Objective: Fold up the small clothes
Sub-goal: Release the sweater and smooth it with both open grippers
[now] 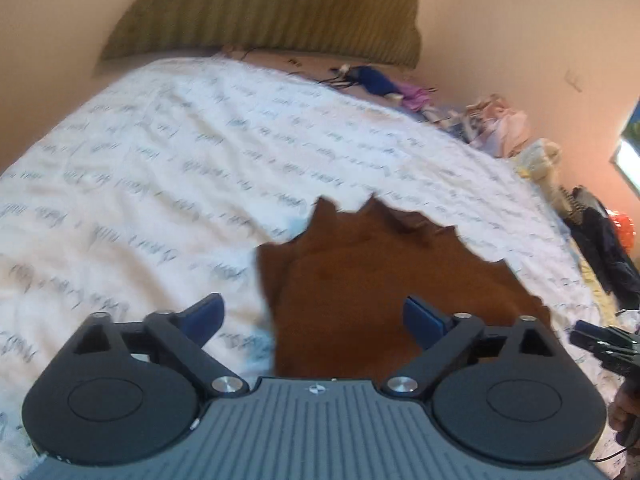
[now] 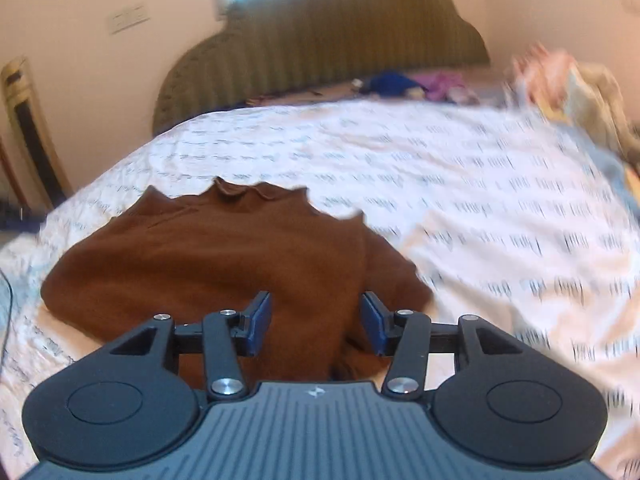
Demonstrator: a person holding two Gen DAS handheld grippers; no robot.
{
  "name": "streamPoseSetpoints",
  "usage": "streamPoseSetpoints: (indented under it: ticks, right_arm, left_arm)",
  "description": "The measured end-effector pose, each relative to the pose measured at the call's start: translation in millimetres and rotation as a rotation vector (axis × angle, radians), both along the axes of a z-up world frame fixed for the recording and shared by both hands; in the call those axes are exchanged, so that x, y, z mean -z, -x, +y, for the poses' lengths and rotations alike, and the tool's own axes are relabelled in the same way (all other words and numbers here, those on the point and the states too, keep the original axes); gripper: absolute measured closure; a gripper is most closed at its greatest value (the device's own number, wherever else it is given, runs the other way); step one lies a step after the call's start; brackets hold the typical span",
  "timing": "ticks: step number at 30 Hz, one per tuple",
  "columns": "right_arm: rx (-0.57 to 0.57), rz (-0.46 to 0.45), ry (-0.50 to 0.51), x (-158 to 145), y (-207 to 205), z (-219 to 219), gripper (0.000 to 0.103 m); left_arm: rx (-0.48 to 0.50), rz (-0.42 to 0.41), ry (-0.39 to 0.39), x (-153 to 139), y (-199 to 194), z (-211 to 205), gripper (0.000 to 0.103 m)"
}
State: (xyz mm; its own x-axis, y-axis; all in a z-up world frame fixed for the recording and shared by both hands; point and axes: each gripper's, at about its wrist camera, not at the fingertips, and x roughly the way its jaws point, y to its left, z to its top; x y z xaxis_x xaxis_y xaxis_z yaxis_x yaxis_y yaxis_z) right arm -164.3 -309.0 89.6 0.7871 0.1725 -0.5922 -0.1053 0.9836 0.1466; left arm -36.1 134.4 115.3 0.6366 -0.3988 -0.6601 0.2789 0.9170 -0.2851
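Note:
A small brown garment (image 1: pixel 384 276) with a scalloped far edge lies folded on the white printed bedsheet (image 1: pixel 160 168). My left gripper (image 1: pixel 314 320) is wide open just above its near left edge, holding nothing. In the right wrist view the same brown garment (image 2: pixel 224 256) lies in front of my right gripper (image 2: pixel 316 326), which is partly open over the garment's near right part, its blue pads (image 2: pixel 260 322) apart and holding nothing. The right gripper also shows at the right edge of the left wrist view (image 1: pixel 600 344).
An olive ribbed headboard (image 2: pixel 320 44) stands at the far end of the bed. Loose clothes, blue, purple and pink (image 1: pixel 400 88), lie along the far right side, with a pale heap (image 2: pixel 568 76) and dark items (image 1: pixel 600 240). Walls surround the bed.

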Motion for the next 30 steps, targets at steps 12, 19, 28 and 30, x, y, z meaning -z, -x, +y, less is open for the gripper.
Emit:
streamPoseSetpoints:
  ticks: [12,19,28,30]
  right_arm:
    - [0.06,0.094,0.029,71,-92,-6,0.048]
    - [0.025,0.018,0.007,41,-18,23,0.046]
    - [0.035,0.044,0.1,62,3,28,0.046]
    - [0.035,0.021,0.117,52,9,37,0.046]
  left_arm:
    - [0.006,0.019,-0.281,100,-49,-127,0.003]
    - [-0.047,0.018,-0.266,81,-11,-111,0.003]
    - [-0.043,-0.012,-0.32,94,13,-107,0.003]
    - [-0.044,-0.018,-0.319,90,16,-106,0.003]
